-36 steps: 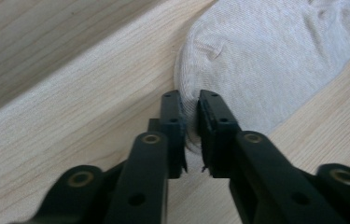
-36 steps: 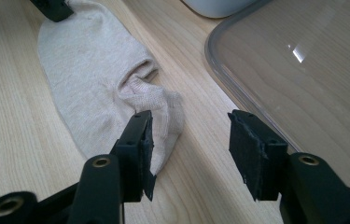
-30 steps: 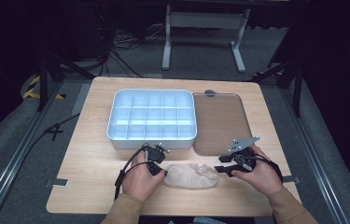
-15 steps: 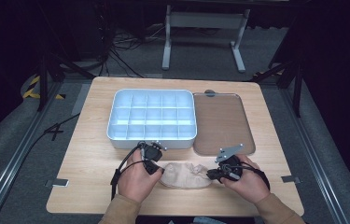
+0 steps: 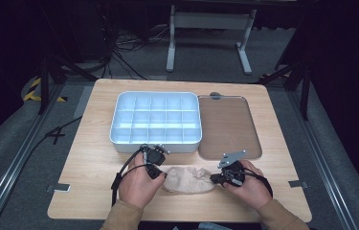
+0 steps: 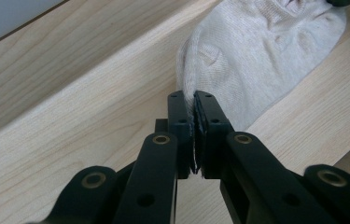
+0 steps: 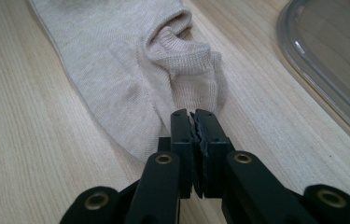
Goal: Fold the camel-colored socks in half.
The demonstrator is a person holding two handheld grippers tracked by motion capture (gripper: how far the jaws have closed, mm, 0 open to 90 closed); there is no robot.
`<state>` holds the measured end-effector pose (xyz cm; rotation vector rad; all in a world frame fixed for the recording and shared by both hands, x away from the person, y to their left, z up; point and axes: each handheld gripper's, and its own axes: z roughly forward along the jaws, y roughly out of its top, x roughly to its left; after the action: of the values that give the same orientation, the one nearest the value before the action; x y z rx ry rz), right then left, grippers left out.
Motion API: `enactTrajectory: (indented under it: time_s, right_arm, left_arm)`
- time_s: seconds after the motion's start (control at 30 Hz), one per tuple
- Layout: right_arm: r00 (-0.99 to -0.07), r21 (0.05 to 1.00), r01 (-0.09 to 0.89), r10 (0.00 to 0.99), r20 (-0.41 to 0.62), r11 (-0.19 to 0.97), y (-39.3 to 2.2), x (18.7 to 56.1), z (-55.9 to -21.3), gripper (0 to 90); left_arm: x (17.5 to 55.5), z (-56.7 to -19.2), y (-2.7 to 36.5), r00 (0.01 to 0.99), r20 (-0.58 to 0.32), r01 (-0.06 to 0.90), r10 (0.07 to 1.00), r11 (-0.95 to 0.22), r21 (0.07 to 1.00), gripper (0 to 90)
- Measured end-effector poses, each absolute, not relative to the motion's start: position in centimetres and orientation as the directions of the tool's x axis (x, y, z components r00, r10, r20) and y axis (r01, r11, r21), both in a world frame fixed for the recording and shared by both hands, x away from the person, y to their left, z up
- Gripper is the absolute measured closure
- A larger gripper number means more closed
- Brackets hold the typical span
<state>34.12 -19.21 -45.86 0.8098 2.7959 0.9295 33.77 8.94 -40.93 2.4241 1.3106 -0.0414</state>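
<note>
The left gripper (image 6: 193, 100) is closed, with an edge of the sock (image 6: 256, 51) pinched between its jaws; the fabric rises from the pinch and spreads away over the table (image 6: 70, 88). In the high view the left gripper (image 5: 160, 173) is seen at the sock's (image 5: 189, 179) left end, held in the left hand (image 5: 139, 184).

The right gripper (image 7: 194, 119) is also closed. Its jaws meet at the sock's (image 7: 116, 70) ribbed opening; a sliver of fabric appears to be caught between them, though this cannot be told with certainty. In the high view the right gripper (image 5: 215, 178) is at the sock's right end, held in the right hand (image 5: 249, 184), with a grey plate (image 5: 232, 158) on top.

The sock is laid flat, stretched between the two grippers, near the front edge of the table (image 5: 95, 143), about midway along it.

Behind the sock, a white divided box (image 5: 157, 120) is set near the table's centre. A clear lid (image 5: 229, 125) is laid just beside it, toward the right edge; its rim (image 7: 312, 79) is seen in the right gripper view.
</note>
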Motion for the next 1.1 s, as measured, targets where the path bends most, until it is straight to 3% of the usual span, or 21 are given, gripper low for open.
enactTrajectory:
  time_s: [1.1]
  right_arm:
    - [-0.872, 0.638, 0.413, 0.484, 0.072, 0.649, -19.8, 33.8, -46.6, 88.3]
  left_arm:
    - [34.1, -38.3, 5.3, 0.671, -0.198, 0.724, 0.714, -0.575, 0.382, 86.1]
